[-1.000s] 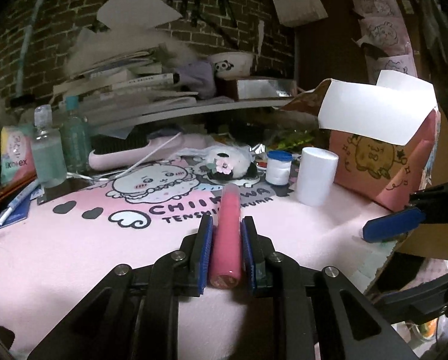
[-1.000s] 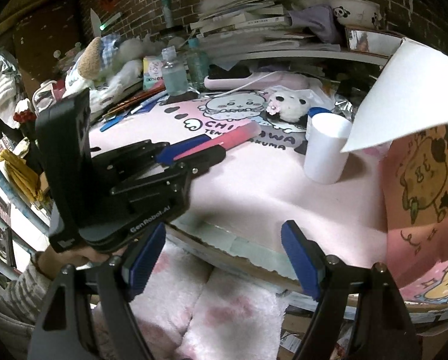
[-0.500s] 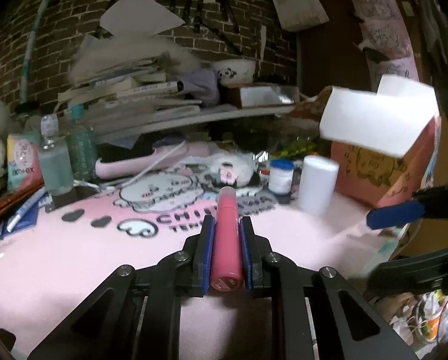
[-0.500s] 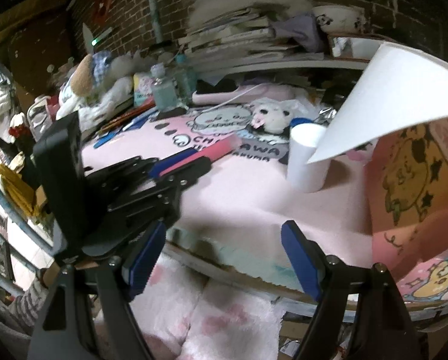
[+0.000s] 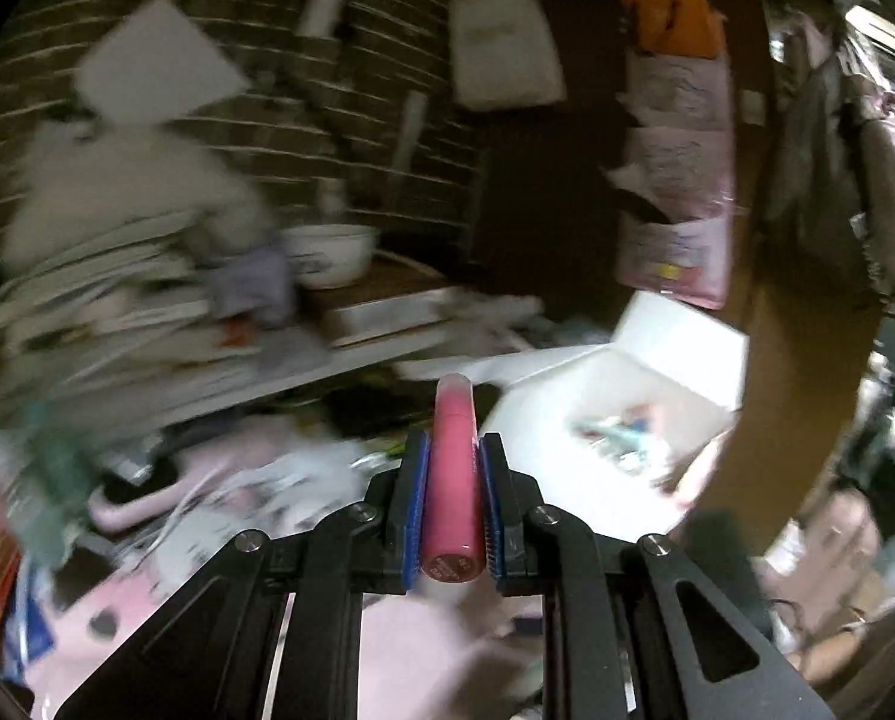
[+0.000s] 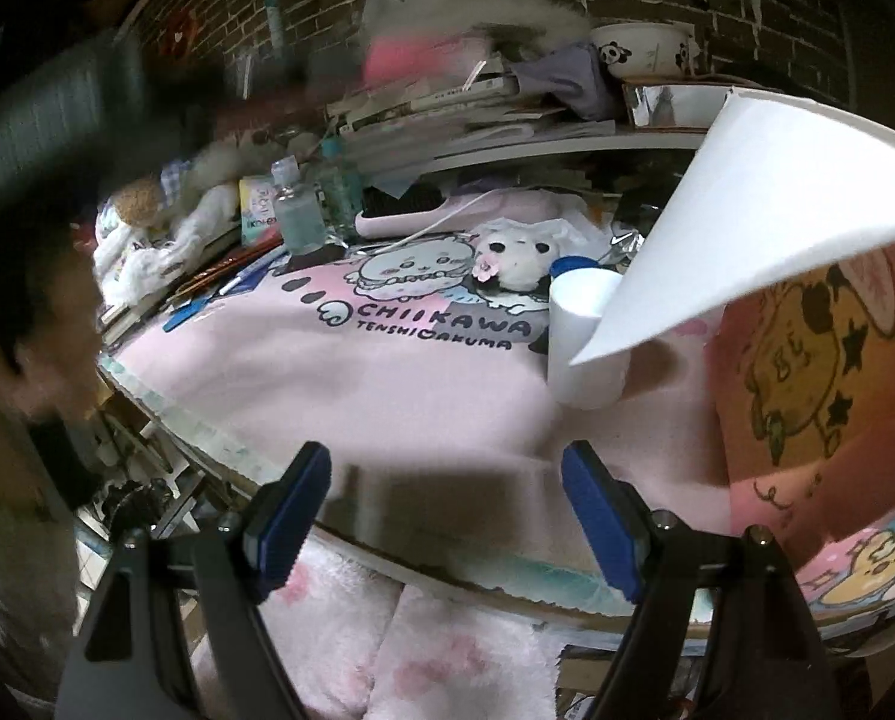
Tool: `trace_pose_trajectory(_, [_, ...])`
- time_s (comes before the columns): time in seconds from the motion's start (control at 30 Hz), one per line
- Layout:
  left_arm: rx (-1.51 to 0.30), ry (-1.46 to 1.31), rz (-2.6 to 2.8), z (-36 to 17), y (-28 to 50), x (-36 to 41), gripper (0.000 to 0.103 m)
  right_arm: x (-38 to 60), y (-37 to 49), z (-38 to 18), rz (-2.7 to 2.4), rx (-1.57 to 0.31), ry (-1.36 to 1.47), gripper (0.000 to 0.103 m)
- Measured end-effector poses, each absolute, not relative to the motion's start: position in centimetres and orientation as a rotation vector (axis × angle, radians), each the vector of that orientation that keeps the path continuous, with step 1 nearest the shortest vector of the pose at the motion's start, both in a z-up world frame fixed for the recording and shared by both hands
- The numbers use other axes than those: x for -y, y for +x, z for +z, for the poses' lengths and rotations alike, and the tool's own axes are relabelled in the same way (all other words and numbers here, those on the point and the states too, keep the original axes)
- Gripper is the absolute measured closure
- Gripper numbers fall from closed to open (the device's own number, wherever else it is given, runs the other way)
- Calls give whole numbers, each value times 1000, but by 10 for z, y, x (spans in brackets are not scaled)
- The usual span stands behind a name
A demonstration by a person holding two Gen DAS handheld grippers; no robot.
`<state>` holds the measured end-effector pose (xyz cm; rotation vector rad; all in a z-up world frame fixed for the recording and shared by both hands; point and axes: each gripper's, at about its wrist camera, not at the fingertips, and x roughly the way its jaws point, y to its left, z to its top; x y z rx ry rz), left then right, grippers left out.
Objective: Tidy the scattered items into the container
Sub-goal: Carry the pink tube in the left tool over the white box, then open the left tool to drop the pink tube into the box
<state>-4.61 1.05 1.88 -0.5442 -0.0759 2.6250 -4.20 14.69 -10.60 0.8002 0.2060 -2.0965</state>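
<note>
My left gripper is shut on a pink lip-gloss tube, held up in the air and pointing toward the open container. That pink cartoon box shows its white inside with a few small items, all blurred. In the right wrist view the box stands at the right with its white flap sticking out. My right gripper hangs open at the table's front edge with nothing between its fingers. A white cylinder, a blue-capped jar and a small panda plush sit on the pink mat.
A messy book stack and a panda bowl fill the shelf behind. Clear bottles, a tissue pack and plush toys crowd the mat's far left. The blurred left gripper body looms at upper left. The table edge runs in front.
My left gripper lifted the pink tube off the mat and swung up toward the box, whose inside now shows. The right gripper stayed open at the table's front edge.
</note>
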Motion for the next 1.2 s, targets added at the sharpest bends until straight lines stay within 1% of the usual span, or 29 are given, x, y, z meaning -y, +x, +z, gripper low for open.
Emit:
trace_pose_trajectory(0.07, [18, -599, 2578, 28, -63, -30, 92, -148, -42, -107, -2095, -206, 802, 26])
trace_pose_trajectory(0.23, [-48, -763, 2354, 38, -105, -84, 92, -149, -43, -109, -2090, -198, 808, 26])
trace_pose_trajectory(0.47, [-157, -960, 2197, 32, -134, -149, 92, -151, -40, -112, -2082, -187, 811, 26])
trace_pose_trajectory(0.57, [-175, -1035, 2169, 29, -144, -165, 92, -152, -40, -113, -2081, -185, 812, 26])
trace_pose_trajectory(0.77, [-189, -1139, 2178, 21, -158, -171, 91, -155, -41, -113, -2072, -160, 815, 26])
trace_pose_trajectory(0.8, [-182, -1148, 2173, 20, -159, -171, 89, -155, -41, -113, -2072, -159, 812, 26])
trace_pose_trajectory(0.83, [-169, -1152, 2165, 19, -159, -170, 77, -156, -41, -112, -2072, -158, 810, 26])
trace_pose_trajectory(0.87, [-156, -1148, 2164, 20, -158, -167, 59, -156, -42, -112, -2072, -156, 809, 26])
trace_pose_trajectory(0.93, [-144, -1122, 2182, 24, -154, -163, 39, -155, -42, -110, -2074, -150, 802, 26])
trace_pose_trajectory(1.0, [-143, -1101, 2186, 29, -149, -160, 37, -155, -42, -109, -2080, -152, 795, 26])
trace_pose_trajectory(1.03, [-141, -1094, 2186, 31, -147, -158, 31, -154, -42, -108, -2083, -153, 791, 26])
trace_pose_trajectory(1.07, [-138, -1083, 2191, 34, -144, -156, 23, -153, -41, -107, -2084, -154, 789, 26])
trace_pose_trajectory(1.13, [-132, -1057, 2221, 39, -137, -149, 19, -151, -41, -107, -2083, -153, 791, 26])
trace_pose_trajectory(1.2, [-120, -1042, 2246, 43, -131, -140, 17, -150, -40, -106, -2087, -155, 790, 26])
